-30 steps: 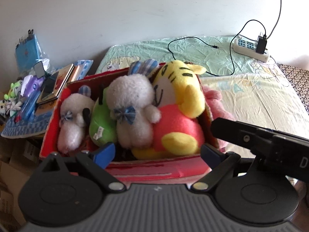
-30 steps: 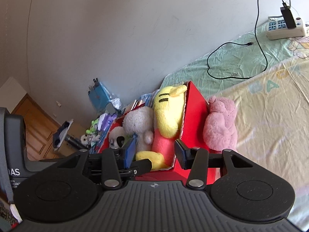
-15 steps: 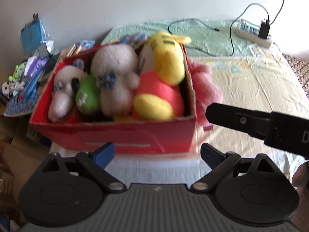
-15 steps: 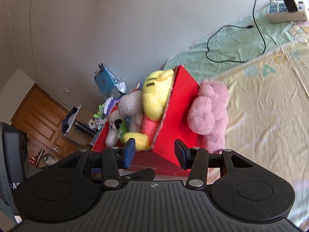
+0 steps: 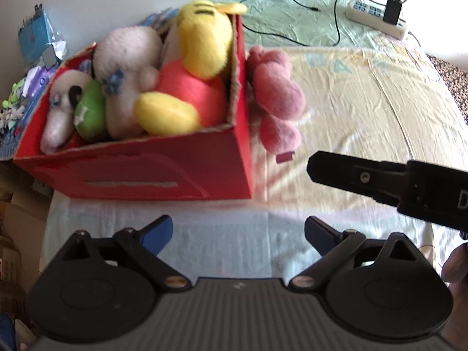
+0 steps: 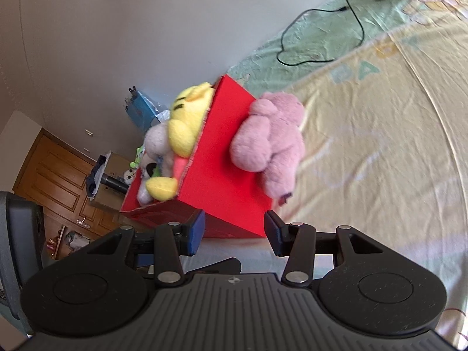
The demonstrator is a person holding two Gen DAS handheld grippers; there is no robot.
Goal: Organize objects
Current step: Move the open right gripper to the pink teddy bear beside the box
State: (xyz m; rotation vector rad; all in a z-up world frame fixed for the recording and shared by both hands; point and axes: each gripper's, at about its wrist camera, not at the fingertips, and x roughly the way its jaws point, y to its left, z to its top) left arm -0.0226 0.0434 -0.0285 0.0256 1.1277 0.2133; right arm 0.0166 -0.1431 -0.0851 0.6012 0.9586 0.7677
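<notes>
Left wrist view: my left gripper hangs wide open with nothing in it, back from the red cardboard box on the bed sheet. The box is packed: a yellow tiger plush in a pink shirt, a white bunny plush, a green plush and a small white dog plush. One straggler, the pink plush, lies outside, pressed against the box's right wall. My right gripper pokes in from the right, close to that toy; from here I can't tell its opening.

Right wrist view: there it is, my right gripper, fingers parted and empty, lined up on the box's near corner with the pink plush just beyond, slumped on the red wall. Soft, fuzzy, floppy, with a small tag at its foot.

I'd say the pink toy is the last pick. Next: reach forward, pinch a limb or the body, lift it over the rim.
</notes>
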